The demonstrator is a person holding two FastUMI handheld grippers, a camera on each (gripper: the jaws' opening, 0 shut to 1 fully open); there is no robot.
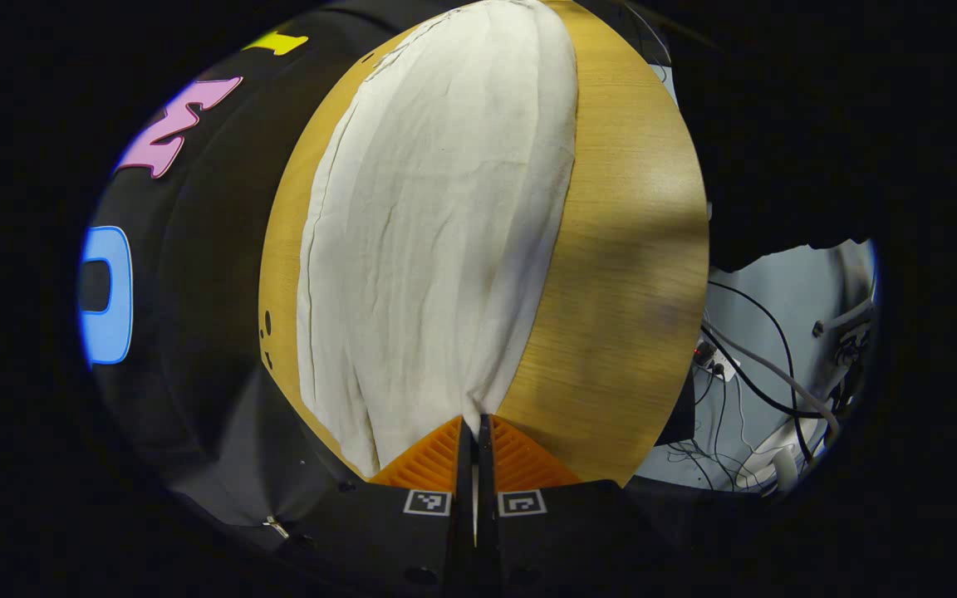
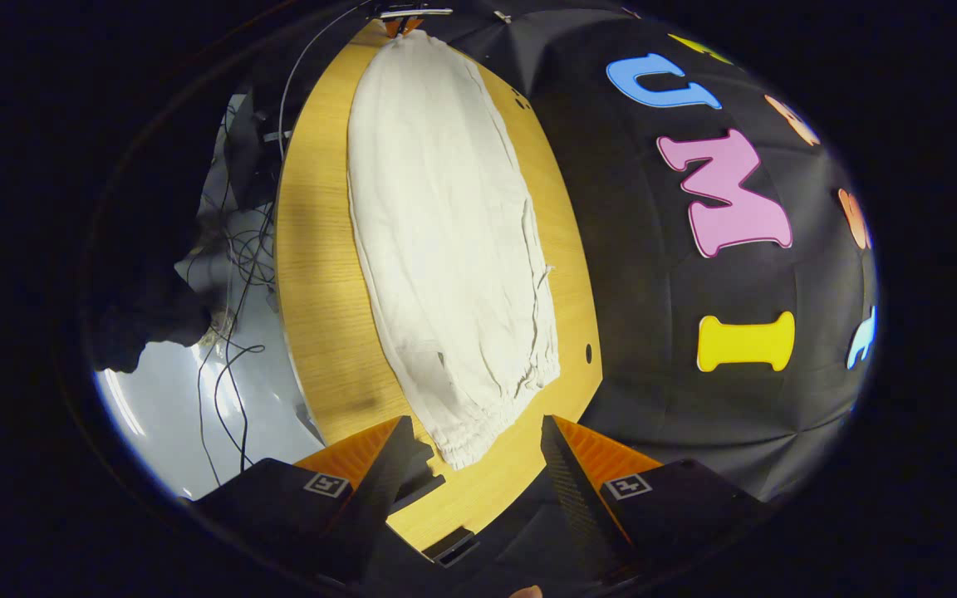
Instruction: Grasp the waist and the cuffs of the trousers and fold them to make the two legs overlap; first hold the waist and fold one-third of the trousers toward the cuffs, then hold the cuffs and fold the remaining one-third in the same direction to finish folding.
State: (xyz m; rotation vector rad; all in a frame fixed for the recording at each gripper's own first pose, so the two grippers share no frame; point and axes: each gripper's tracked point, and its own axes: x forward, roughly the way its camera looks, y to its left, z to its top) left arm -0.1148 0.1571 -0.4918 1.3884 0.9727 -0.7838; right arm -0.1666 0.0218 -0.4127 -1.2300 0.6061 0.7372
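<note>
Left gripper [image 1: 475, 428]: jaws pinched on one end of the trousers [image 1: 429, 249]. Right gripper [image 2: 470, 440]: jaws spread wide, poised over the gathered end, touching nothing. Trousers: pale, creased cloth, lying lengthwise on the wooden table [image 1: 628, 249]; bare wood along both sides.

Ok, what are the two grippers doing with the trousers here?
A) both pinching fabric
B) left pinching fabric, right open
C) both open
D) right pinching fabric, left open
B: the left gripper has its fingers closed on the trousers' end, while the right gripper stands open around the gathered end.
</note>
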